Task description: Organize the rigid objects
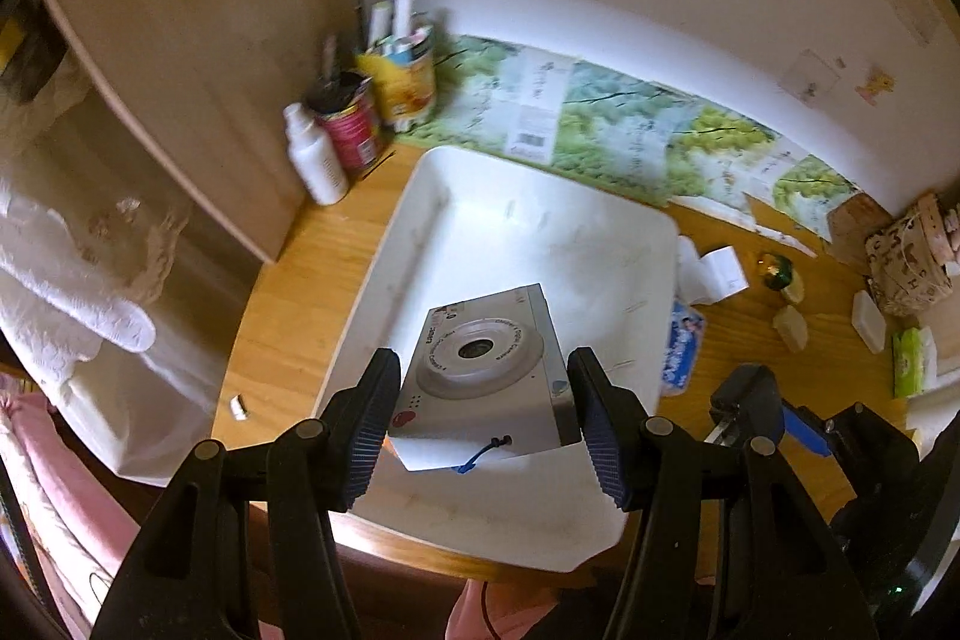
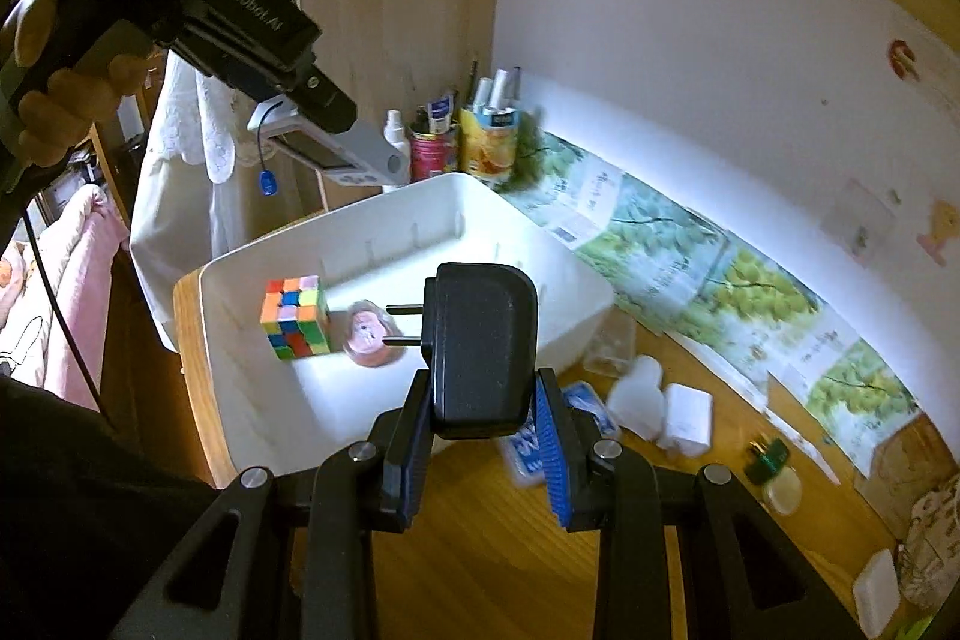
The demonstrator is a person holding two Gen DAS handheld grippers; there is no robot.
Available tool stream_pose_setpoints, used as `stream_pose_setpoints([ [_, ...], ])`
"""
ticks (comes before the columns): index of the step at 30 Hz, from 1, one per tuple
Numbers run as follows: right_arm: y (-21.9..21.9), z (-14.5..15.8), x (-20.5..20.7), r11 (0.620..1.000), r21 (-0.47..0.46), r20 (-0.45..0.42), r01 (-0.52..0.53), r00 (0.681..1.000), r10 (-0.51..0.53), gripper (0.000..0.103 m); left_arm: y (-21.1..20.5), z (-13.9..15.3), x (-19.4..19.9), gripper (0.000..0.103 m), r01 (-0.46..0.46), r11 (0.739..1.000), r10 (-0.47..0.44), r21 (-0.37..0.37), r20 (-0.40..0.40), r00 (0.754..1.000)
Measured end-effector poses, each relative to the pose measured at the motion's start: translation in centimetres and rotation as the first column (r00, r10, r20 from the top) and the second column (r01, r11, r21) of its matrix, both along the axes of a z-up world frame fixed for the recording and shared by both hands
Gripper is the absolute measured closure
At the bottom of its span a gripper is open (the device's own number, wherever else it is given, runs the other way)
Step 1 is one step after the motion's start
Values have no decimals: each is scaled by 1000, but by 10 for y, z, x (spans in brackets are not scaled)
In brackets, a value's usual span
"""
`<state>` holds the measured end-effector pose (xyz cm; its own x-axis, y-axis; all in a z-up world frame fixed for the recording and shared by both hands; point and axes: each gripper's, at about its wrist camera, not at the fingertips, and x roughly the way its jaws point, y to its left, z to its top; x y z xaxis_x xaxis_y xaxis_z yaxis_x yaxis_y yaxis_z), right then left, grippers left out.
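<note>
Left wrist: camera [image 1: 489,370] clamped between left claw [image 1: 483,430] pads.

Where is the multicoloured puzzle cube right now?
Right wrist view: the multicoloured puzzle cube sits inside the white plastic bin, left side, beside a pink round case.

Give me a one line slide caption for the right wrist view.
Right gripper holds a black plug adapter beside a white bin containing a puzzle cube.

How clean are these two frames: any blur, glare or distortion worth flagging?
Left wrist: strong fisheye bend, cans smeared by motion blur, silver camera sharp. Right wrist: white bin floor glares, wall edge blows out, black adapter is crisp.
</note>
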<state>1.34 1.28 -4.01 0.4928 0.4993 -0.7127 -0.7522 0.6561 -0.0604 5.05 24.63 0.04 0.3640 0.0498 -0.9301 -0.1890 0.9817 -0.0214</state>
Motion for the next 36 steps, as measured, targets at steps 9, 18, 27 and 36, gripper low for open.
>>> stream_pose_setpoints([
  [9, 43, -16, 1, 999, -9, -38, -38, 999, 38, 71, 34, -27, -9, 42, -8, 999, 5, -52, -60, 998],
  [18, 81, -50, -9, 994, -55, -129, -90, 988, 82, 71, 39, -54, -4, 61, 59, 997, -66, -54, -128, 990],
  [27, 106, -65, -25, 989, -81, -171, -126, 979, 111, 71, 40, -71, 7, 61, 110, 991, -121, -73, -168, 978],
  [36, 98, -62, -19, 995, -90, -154, -42, 988, 28, 52, 31, -69, 17, 42, 134, 985, -148, -109, -133, 980],
])
